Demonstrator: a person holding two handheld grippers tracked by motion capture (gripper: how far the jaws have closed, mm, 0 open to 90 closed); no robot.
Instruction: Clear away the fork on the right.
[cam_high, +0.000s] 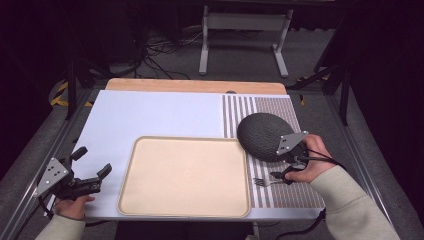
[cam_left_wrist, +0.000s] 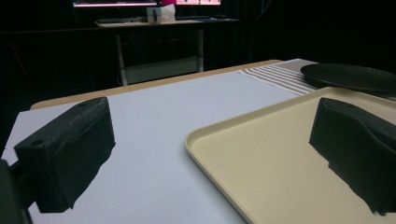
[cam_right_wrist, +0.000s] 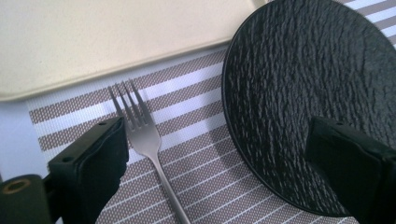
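A silver fork (cam_high: 265, 182) lies on the striped placemat (cam_high: 295, 192), tines toward the beige tray (cam_high: 184, 176). My right gripper (cam_high: 281, 176) hovers over the fork's handle, open. In the right gripper view the fork (cam_right_wrist: 140, 130) lies between the jaws of the right gripper (cam_right_wrist: 219, 172), close beside the left jaw, with nothing clamped. A black textured plate (cam_high: 262, 135) rests just behind; in the right gripper view the plate (cam_right_wrist: 299, 93) lies under the right jaw. My left gripper (cam_high: 94, 161) stands open and empty left of the tray. The left gripper (cam_left_wrist: 215, 154) straddles the corner of the tray (cam_left_wrist: 280, 158).
A white mat (cam_high: 150, 117) covers the left and middle of the table, and a wooden edge (cam_high: 195, 85) shows at the back. The tray holds nothing. Beyond the table stand a desk frame (cam_high: 245, 30) and floor cables (cam_high: 160, 50).
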